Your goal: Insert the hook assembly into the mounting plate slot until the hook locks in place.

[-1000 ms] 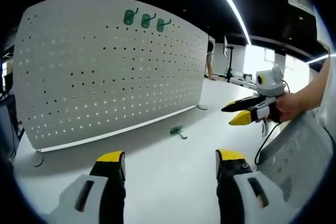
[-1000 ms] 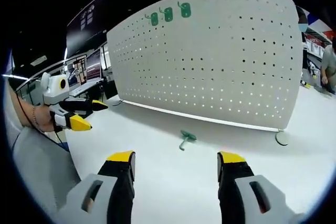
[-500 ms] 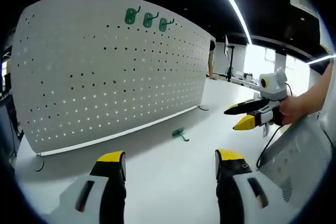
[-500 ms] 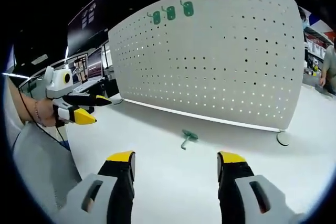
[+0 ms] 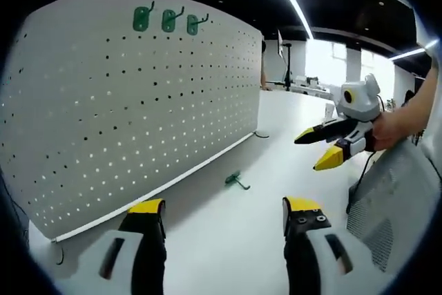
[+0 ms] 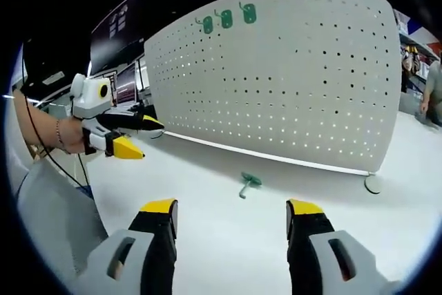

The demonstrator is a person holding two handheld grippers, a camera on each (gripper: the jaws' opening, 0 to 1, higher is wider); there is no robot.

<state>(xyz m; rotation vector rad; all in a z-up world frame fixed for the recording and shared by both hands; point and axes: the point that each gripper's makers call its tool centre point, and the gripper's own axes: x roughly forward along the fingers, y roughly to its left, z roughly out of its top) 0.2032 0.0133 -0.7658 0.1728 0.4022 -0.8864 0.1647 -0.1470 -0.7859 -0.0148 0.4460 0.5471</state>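
1. I see the loose green hook (image 5: 235,180) lying flat on the white table (image 5: 228,233), just in front of the pegboard's bottom edge. In the right gripper view the same hook (image 6: 247,183) sits ahead of my jaws, roughly centred between them, well apart from both.
2. The white pegboard (image 5: 131,94) stands upright on the table. Three green hooks (image 5: 166,20) are already mounted in a row near its top edge; I see them in the right gripper view too (image 6: 226,18).
3. Left gripper (image 5: 224,215): jaws spread wide, nothing between them, yellow tips over bare table, touching nothing. From the right gripper view I see it (image 6: 135,136) held in the air at the left by a hand (image 6: 69,136), tips parted, empty.
4. Right gripper (image 6: 231,215): jaws also wide apart, empty, hovering short of the hook. In the left gripper view it (image 5: 321,146) comes in from the right, held up by a hand (image 5: 390,129), tips apart, clear of the table.
5. View differences: the left gripper view gives me a ceiling light strip (image 5: 290,5) and bright windows behind the board's far end. The right gripper view gives me the board's round foot (image 6: 373,182) and a person (image 6: 431,91) at the far right.
6. Nothing lies between either gripper and the hook.
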